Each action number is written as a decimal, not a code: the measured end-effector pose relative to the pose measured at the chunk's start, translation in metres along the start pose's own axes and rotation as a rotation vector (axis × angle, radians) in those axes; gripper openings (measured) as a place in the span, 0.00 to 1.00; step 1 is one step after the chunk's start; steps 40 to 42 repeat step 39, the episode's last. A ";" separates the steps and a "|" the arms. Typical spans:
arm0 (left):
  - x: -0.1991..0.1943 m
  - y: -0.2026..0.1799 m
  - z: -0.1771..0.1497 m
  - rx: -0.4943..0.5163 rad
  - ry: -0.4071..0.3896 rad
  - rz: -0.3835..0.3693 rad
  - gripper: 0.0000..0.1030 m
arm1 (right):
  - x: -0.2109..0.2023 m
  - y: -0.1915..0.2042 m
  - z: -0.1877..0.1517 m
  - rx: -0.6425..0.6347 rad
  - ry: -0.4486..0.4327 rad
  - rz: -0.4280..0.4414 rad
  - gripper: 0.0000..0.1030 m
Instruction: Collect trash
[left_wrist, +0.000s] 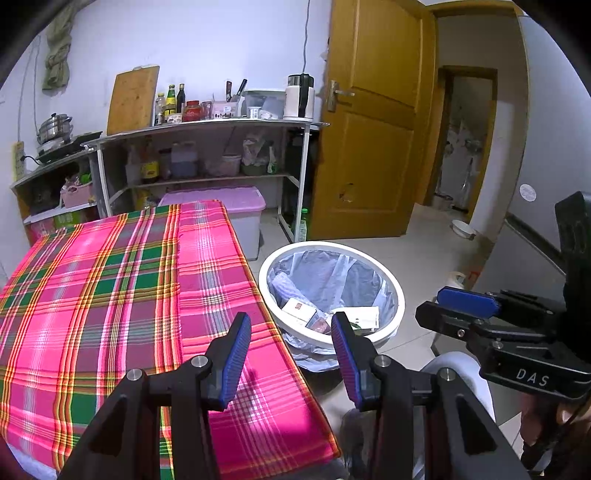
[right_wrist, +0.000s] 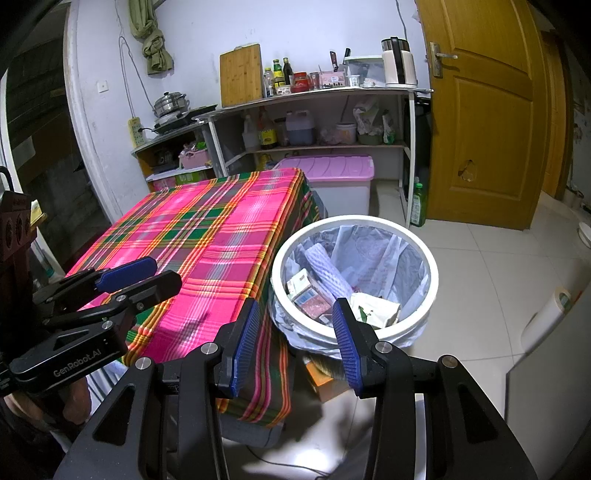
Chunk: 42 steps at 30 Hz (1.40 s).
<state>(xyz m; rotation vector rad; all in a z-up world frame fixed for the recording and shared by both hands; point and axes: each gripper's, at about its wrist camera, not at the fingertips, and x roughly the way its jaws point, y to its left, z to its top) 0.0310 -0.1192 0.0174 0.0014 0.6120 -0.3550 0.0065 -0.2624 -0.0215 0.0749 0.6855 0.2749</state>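
Observation:
A white trash bin (left_wrist: 369, 258) with a clear liner stands on the floor right of the table; it also shows in the right wrist view (right_wrist: 432, 258). Inside lie small boxes (right_wrist: 308, 291), a white foam sleeve (right_wrist: 325, 266) and crumpled paper (right_wrist: 373, 306). My left gripper (left_wrist: 291, 328) is open and empty over the table's near right edge. My right gripper (right_wrist: 293, 317) is open and empty, just before the bin, between it and the table corner. Each gripper shows in the other's view, the right (left_wrist: 469, 302) and the left (right_wrist: 129, 273).
The table wears a pink and green plaid cloth (left_wrist: 110, 295), also seen in the right wrist view (right_wrist: 207, 240). A metal shelf unit (right_wrist: 314, 110) with bottles stands at the back, a pink-lidded storage box (right_wrist: 332, 177) below it. A wooden door (right_wrist: 487, 110) is at right. A cardboard box (right_wrist: 325, 376) lies under the bin's near side.

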 end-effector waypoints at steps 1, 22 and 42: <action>-0.001 0.002 -0.001 0.000 0.000 0.001 0.44 | 0.001 0.000 -0.001 0.001 0.002 -0.001 0.41; 0.001 0.013 -0.011 0.003 0.023 0.010 0.44 | 0.006 -0.001 -0.003 0.004 0.012 -0.002 0.41; 0.007 0.008 -0.009 -0.009 0.045 0.032 0.44 | 0.008 -0.004 -0.004 0.005 0.016 -0.003 0.41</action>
